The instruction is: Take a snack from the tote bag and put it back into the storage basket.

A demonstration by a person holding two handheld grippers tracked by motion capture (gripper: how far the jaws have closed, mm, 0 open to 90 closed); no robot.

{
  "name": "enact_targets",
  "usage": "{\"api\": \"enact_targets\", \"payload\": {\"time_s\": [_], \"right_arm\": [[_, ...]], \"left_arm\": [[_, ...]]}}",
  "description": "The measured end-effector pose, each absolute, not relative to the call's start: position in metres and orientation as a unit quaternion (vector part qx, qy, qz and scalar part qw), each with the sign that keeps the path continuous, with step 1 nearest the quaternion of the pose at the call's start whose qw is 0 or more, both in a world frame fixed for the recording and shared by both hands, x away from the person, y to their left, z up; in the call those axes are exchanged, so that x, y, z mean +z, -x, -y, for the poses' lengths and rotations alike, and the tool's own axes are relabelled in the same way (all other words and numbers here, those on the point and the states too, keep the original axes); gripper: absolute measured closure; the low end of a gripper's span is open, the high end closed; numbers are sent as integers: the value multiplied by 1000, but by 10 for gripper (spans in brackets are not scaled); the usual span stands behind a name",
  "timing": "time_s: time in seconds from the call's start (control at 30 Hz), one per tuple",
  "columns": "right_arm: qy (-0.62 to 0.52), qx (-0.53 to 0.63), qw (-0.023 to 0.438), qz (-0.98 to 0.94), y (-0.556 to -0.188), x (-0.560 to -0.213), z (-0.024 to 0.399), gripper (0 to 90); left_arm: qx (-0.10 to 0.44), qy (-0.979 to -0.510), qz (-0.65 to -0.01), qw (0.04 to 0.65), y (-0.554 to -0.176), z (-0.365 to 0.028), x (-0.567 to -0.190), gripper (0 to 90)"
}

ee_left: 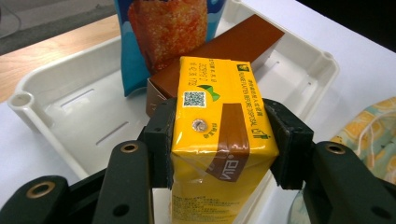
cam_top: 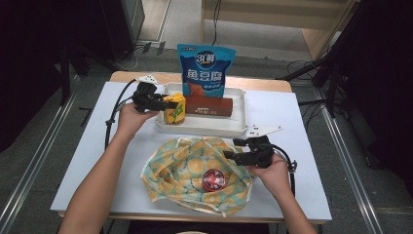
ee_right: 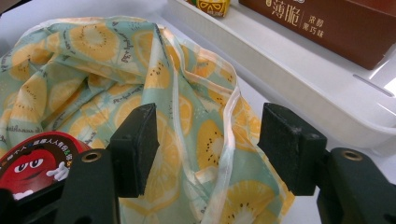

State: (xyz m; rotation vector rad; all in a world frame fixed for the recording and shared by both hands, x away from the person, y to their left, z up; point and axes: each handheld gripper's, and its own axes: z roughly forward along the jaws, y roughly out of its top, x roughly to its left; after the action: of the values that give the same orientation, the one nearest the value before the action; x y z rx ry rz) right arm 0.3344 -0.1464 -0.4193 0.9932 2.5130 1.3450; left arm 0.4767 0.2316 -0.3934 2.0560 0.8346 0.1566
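In the high view the left gripper [cam_top: 163, 103] holds a yellow drink carton [cam_top: 175, 109] upright at the left end of a white tray [cam_top: 204, 126] on the far half of the table [cam_top: 292, 122]; a brown box [cam_top: 208, 105] and a blue snack bag [cam_top: 205, 69] stand in the tray to the carton's right. Nearer, the right gripper [cam_top: 233, 148] hovers over the right edge of a fruit-print cloth bag [cam_top: 180, 165], on which a red round tin [cam_top: 214, 179] lies. The left gripper view shows what is too small from above: both pads pressed flat against the carton's sides. The right gripper view shows its jaws standing apart above the cloth with nothing between the pads, the tin at lower left.
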Motion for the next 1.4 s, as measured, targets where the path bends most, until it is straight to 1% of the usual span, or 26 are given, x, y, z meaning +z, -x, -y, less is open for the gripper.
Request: {"api": "enact_targets", "payload": {"time_s": [0.43, 0.73, 0.87, 0.97, 1.07, 1.4], "right_arm": [[-327, 444, 60, -832, -334, -420, 145, 382], [-325, 445, 61, -832, -334, -420, 147, 382], [-324, 445, 60, -833, -334, -420, 146, 381], [-323, 444, 60, -833, -334, -420, 146, 381], [-322, 445, 62, -833, -334, -419, 146, 381], [-319, 448, 62, -833, -335, -417, 145, 381]], "left_arm": [[53, -830, -335, 444, -471, -237, -397, 508], [57, -835, -330, 436, -466, -237, -398, 501], [45, -835, -334, 434, -467, -237, -398, 483], [42, -836, -331, 436, -465, -235, -397, 437], [54, -834, -332, 437, -462, -235, -393, 424], [60, -829, -344, 437, -450, -250, -383, 404]]}}
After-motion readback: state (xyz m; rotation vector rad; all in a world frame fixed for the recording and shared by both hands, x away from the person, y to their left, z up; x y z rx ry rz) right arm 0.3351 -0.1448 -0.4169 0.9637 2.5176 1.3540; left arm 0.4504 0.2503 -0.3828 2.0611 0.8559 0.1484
